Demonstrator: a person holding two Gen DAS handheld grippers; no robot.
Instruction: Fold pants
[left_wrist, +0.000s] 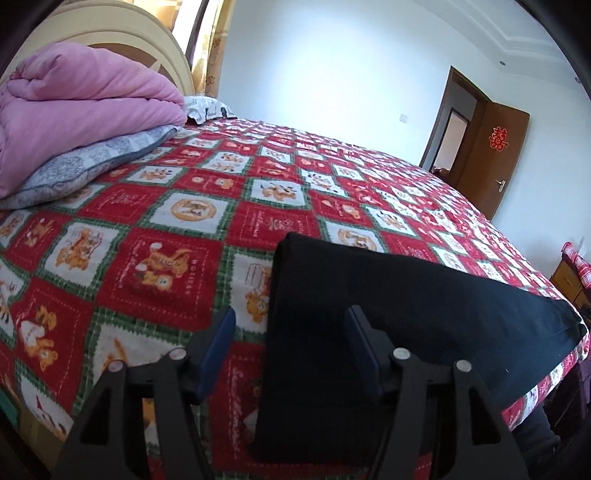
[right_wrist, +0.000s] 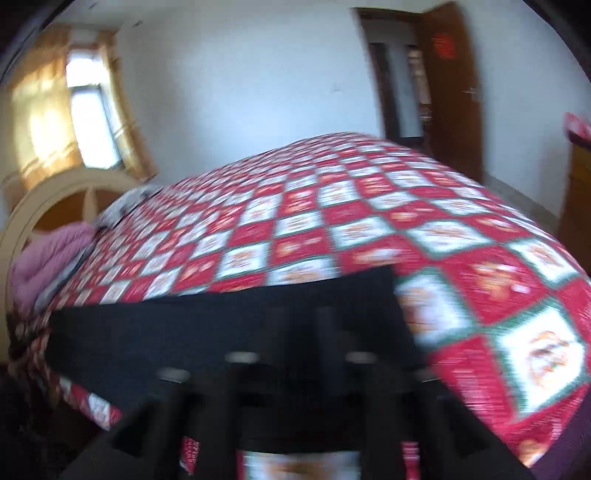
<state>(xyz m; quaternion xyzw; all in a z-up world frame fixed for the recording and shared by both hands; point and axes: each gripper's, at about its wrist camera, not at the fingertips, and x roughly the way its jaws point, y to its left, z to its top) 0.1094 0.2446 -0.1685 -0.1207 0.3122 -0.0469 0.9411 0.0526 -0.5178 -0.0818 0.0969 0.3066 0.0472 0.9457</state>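
Note:
Black pants (left_wrist: 424, 306) lie folded in a long flat band along the near edge of the bed, on a red and white checked bedspread (left_wrist: 166, 221). My left gripper (left_wrist: 291, 314) is open just above their left end. The pants' left edge runs between its blue pads (left_wrist: 221, 347), which do not press on the cloth. In the blurred right wrist view the pants (right_wrist: 184, 332) stretch off to the left. My right gripper (right_wrist: 301, 328) hovers over their right end, and its dark fingers merge with the black cloth.
A pink quilt (left_wrist: 74, 110) on a grey pillow (left_wrist: 92, 166) sits at the head of the bed by a cream headboard (left_wrist: 110, 33). A brown door (left_wrist: 495, 155) stands open at the far wall. A wooden nightstand (left_wrist: 569, 280) stands beyond the bed's right edge.

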